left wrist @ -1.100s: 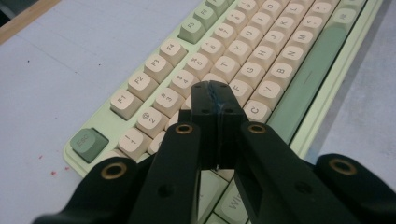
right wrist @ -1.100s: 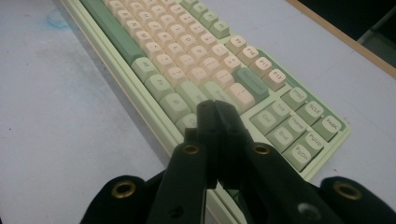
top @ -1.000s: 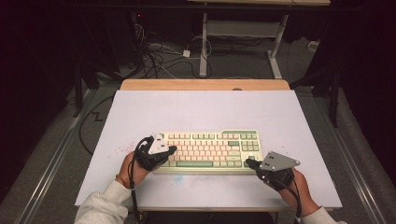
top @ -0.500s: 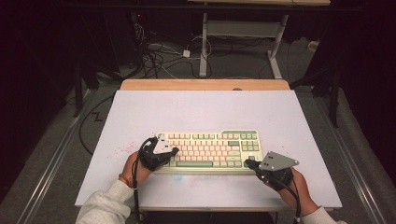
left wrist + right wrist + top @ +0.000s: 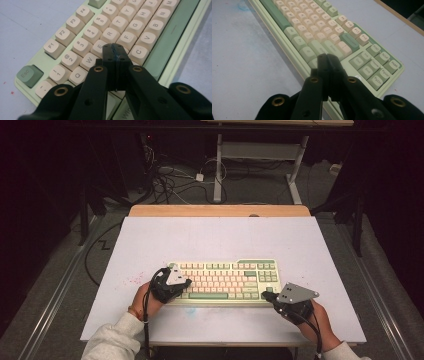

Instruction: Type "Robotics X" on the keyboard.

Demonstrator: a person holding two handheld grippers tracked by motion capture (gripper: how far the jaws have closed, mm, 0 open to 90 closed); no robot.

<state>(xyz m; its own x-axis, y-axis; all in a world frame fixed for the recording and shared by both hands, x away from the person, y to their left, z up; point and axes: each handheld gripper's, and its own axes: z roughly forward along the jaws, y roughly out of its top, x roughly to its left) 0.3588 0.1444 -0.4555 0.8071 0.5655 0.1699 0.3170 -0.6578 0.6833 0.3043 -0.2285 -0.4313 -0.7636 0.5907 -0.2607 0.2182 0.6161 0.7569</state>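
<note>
On the matte table [image 5: 215, 240], a rounded-keyed plastic keyboard [image 5: 225, 280].

High view overlooks table [image 5: 220, 240]; gripper views closely share keyboard [image 5: 223, 281].

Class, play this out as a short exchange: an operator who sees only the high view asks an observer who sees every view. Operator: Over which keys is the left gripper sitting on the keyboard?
Observer: In the left gripper view, the left gripper has its tips over the letter keys, between E and C on the keyboard.
Operator: Are its jaws open?
Observer: No, they are pressed together with nothing between them.
Operator: And the right gripper?
Observer: The right gripper is shut too, with its tips over the green keys in the bottom rows, left of the navigation block.
Operator: Is anything else near that end?
Observer: The bare table lies beside it; I see no loose objects there.
</note>
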